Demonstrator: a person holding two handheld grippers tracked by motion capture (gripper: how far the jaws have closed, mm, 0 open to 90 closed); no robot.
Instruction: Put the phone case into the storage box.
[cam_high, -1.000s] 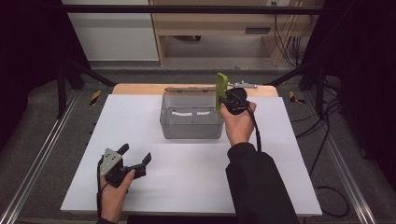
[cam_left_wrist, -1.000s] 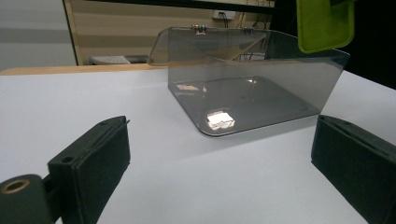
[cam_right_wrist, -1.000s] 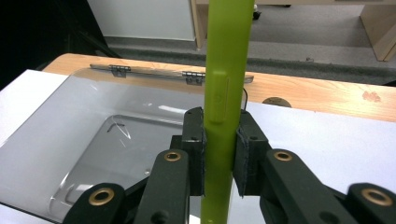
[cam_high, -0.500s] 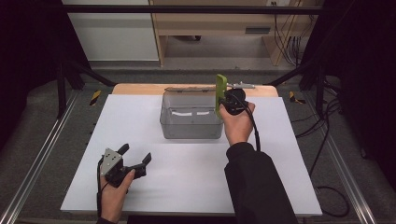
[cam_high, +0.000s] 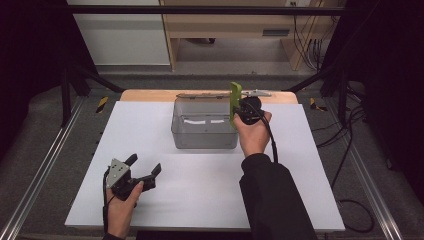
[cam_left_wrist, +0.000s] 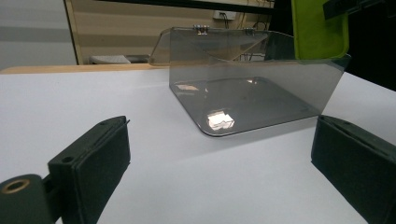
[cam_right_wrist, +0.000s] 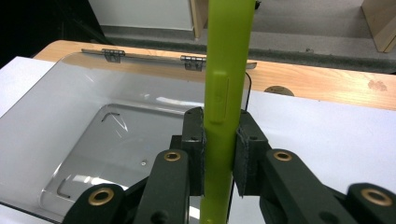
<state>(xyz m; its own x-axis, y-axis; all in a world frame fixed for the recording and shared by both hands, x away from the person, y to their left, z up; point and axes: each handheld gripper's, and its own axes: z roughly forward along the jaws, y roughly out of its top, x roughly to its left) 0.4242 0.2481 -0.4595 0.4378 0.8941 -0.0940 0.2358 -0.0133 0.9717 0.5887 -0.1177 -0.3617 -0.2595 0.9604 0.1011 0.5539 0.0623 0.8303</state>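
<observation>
One clear, grey-tinted plastic box (cam_high: 205, 125) sits on the white table (cam_high: 200, 195) at 12 o'clock, lid flung back. At its 3 o'clock rim the right gripper (cam_high: 239, 107) clamps a flat lime-green slab (cam_high: 235, 102) edge-on, long axis upright, so it likely goes straight down inside. At 7 o'clock, well apart, the left gripper (cam_high: 145, 167) gapes empty

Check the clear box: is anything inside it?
The clear box looks empty: its bare floor with light reflections shows through the walls. The green flat thing, clamped in the right gripper, stands upright above the box's right edge, not inside. Nothing covers the floor.
</observation>
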